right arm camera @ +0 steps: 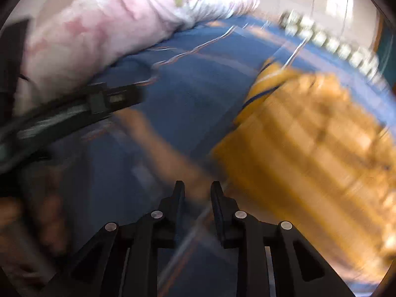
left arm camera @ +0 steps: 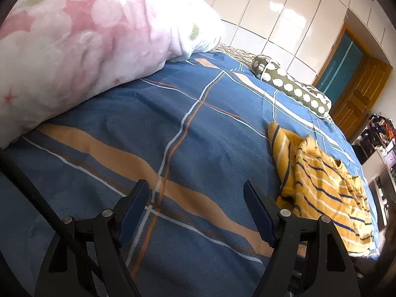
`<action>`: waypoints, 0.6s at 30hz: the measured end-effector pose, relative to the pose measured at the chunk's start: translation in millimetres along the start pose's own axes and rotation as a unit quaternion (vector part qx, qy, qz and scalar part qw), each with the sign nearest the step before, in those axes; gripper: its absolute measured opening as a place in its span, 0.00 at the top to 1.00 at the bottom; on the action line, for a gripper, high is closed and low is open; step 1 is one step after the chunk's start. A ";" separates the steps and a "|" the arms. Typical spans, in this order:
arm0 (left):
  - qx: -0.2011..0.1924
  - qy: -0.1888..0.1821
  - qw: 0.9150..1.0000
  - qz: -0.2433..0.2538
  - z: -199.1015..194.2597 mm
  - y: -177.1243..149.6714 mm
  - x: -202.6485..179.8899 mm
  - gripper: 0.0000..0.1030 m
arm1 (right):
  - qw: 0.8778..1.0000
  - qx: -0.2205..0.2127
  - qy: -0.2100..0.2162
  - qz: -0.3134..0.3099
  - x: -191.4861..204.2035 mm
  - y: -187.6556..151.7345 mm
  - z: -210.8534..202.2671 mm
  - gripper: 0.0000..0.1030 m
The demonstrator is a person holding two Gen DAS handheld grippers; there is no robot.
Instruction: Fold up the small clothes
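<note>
Risk of missing the crumpled yellow striped knit garment (left arm camera: pixel 329 185): right gripper (right arm camera: pixel 197 193) fingers narrowed, pinching nothing; left gripper (left arm camera: pixel 198 205) fingers spread, empty.

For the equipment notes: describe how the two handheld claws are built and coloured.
Both are black plastic. The left claw has two flat fingers faced with dark blue pads, on angular linkage arms joined by round silver pivot pins, with a thin black strut beside it. The right claw has narrower black fingers, the same silver pins and triangular cut-outs.
</note>
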State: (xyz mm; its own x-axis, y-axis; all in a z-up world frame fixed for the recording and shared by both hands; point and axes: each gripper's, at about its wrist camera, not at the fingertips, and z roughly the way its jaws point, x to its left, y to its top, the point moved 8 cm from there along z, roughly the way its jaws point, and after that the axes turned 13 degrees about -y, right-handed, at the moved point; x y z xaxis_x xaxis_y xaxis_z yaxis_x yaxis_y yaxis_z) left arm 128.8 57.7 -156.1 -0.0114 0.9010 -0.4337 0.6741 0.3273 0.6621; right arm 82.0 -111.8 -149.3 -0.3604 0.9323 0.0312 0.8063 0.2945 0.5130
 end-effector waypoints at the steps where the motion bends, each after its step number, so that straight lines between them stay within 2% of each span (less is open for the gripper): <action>1: -0.001 0.001 1.000 0.005 0.5 0.2 -2.8 0.25 | 1.000 -0.007 0.000 0.008 -6.8 -5.5 -10.4 0.75; 6: 0.002 -0.018 0.999 0.037 7.9 -3.1 -33.2 0.25 | 0.996 -0.019 -0.049 0.073 -75.3 -34.1 -43.1 0.75; 10: 0.015 -0.030 0.997 0.075 22.2 -10.1 -61.5 0.25 | 0.980 -0.015 -0.122 0.159 -166.5 -70.4 -68.8 0.69; 14: 0.031 -0.027 0.994 0.102 31.1 -22.9 -83.4 0.25 | 0.949 -0.022 -0.156 0.275 -254.0 -107.7 -98.4 0.68; 16: 0.039 -0.027 0.993 0.105 36.6 -27.5 -87.8 0.25 | 0.928 -0.035 -0.169 0.329 -289.2 -125.8 -112.9 0.63; 18: 0.053 -0.026 0.992 0.108 44.6 -35.0 -92.8 0.25 | 0.914 -0.046 -0.173 0.365 -311.8 -133.9 -123.1 0.58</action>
State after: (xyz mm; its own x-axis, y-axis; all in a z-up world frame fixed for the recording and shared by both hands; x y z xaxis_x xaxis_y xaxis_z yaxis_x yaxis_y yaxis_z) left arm 139.2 -50.0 -166.3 0.1778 0.9303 -0.3207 0.7310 0.0933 0.6759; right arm 28.7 -467.7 -122.1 0.4400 0.8887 0.1287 0.7247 -0.4361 0.5335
